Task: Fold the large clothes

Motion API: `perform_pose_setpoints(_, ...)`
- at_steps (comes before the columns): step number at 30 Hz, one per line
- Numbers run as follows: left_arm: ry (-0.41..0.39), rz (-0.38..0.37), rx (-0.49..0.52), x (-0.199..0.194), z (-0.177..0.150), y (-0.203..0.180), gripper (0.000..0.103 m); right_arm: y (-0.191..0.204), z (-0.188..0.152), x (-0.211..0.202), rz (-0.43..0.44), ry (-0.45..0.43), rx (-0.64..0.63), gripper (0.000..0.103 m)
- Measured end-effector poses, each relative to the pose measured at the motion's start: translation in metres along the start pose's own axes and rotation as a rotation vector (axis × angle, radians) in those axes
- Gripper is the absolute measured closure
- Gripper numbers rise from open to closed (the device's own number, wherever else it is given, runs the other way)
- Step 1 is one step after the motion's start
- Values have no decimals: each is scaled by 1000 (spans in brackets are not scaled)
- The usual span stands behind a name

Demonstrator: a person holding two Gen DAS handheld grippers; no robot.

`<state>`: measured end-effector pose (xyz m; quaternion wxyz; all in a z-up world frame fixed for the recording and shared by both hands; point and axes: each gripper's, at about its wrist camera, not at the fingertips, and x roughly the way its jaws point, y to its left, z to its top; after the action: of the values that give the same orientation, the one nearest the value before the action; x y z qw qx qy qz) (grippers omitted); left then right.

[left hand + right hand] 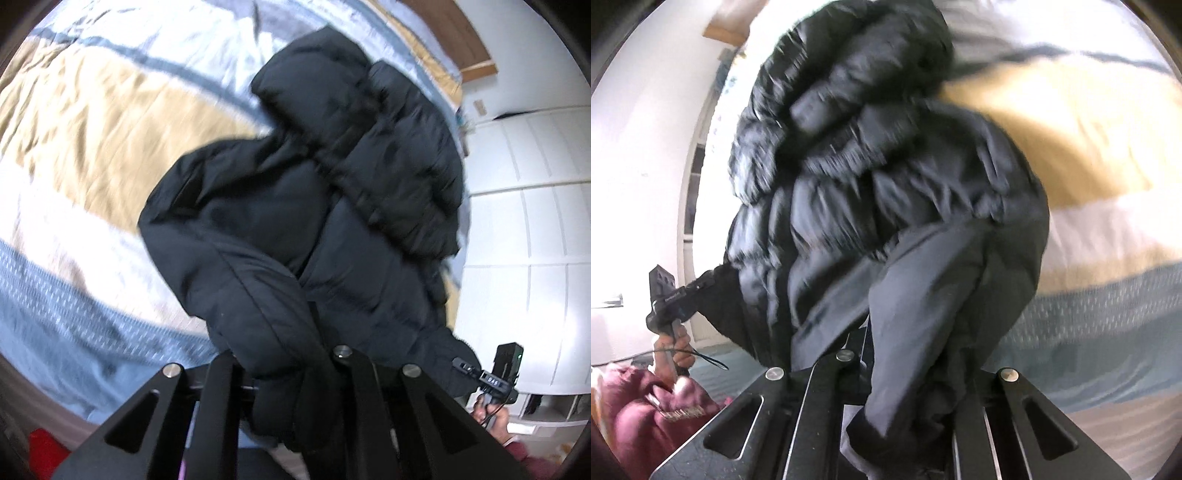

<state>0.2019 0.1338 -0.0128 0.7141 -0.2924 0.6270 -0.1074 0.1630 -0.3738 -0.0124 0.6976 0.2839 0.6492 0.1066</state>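
Both tools are clamped on the black coat point(306, 221): the left tool point(291, 373) pinches one end of its near edge and the right tool point(905, 373) the other, so that edge is raised while the rest lies bunched on the bed point(92, 122). This looks like the lifting stage of a fold. Next, I judge, both tools must carry the edge together over the coat's far part, keeping it taut and level.

A bed point(92, 122) fills most of the room, its cover point(1071, 122) banded in tan, white and blue-grey. Beside it stand a white wall point(639, 140) and pale panelled cabinets point(528, 229), brightly lit.
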Motion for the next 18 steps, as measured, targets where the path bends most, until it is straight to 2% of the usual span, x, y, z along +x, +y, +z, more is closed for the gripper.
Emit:
perform_pose_setpoints(3, -39, -19, 22, -7, 18, -11, 91, 7, 15, -18, 19, -56, -6, 93)
perform_pose_setpoints(12, -151, -44, 42, -40, 67, -26, 91, 18, 52, -59, -1, -191, 9, 94)
perform_pose_setpoints(18, -242, -87, 54, -75, 108, -42, 91, 28, 86, -94, 45, -323, 65, 94)
